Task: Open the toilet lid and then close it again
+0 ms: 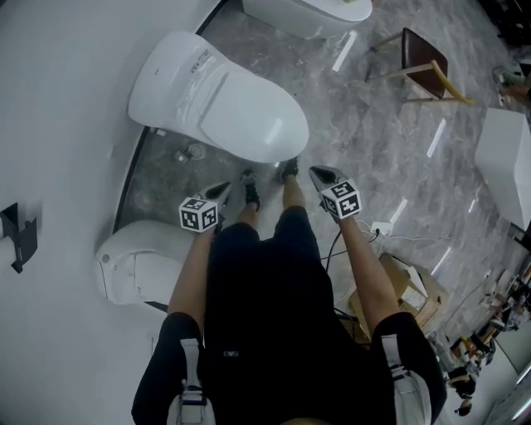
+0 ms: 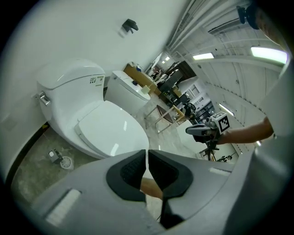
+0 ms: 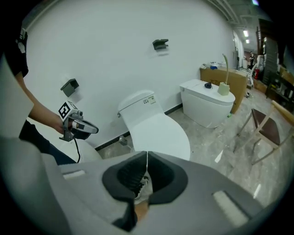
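Observation:
A white toilet [image 1: 224, 104] stands against the wall with its lid [image 2: 110, 131] down flat; the right gripper view shows the lid [image 3: 158, 133] lying flat too. My left gripper [image 1: 222, 190] hangs shut and empty just short of the bowl's front left. My right gripper [image 1: 319, 173] is shut and empty too, a little to the right of the bowl's front. Neither touches the toilet. In each gripper view the jaws [image 2: 147, 156] [image 3: 147, 158] meet with only a hairline slit between them.
A second toilet [image 1: 309, 12] stands farther along the wall, a third [image 1: 137, 266] closer on the left. A wooden chair [image 1: 425, 66], a cardboard box [image 1: 408, 292] and a white block [image 1: 506, 162] sit on the marble floor to the right. The person's feet [image 1: 265, 181] are at the bowl's front.

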A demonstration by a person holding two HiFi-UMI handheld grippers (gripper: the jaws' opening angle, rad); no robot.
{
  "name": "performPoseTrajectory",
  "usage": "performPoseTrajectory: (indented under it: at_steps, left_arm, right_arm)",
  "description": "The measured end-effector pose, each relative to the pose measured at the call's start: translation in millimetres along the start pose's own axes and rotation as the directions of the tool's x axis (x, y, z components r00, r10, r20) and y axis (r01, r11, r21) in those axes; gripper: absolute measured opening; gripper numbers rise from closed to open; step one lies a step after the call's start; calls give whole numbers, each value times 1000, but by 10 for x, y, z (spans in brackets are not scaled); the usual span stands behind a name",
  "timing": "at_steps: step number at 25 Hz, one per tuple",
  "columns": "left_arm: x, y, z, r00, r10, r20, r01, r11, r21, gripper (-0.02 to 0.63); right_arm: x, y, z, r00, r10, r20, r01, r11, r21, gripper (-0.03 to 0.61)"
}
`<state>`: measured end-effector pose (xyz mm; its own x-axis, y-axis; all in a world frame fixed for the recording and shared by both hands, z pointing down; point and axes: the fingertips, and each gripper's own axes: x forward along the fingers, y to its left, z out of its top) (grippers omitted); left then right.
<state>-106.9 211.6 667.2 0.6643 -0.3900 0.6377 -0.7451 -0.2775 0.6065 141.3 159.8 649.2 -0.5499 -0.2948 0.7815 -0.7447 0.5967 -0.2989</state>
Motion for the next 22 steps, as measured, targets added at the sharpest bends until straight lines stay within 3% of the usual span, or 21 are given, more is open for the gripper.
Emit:
performPoseTrajectory:
  at_steps: [5, 10, 16, 22]
  left_arm:
    - [316, 208, -29, 999, 36, 21, -33, 994, -102, 26]
    - [673, 565, -11, 988, 91, 125, -54, 959, -278, 26]
    - [1103, 929, -300, 984, 134, 117, -86, 935, -344, 26]
    - [1463, 1199, -662, 989, 130, 71, -94, 923, -373, 28]
  right_arm:
    - [375, -435, -250, 999, 12, -34, -10, 998, 67, 30]
    - [863, -851, -489, 996, 20, -87, -13, 997, 74, 41]
    - [1452, -1214, -766, 994, 20, -104, -8, 993, 116, 58]
    - [1889, -1497, -1065, 993, -11, -120, 29, 988, 149, 137]
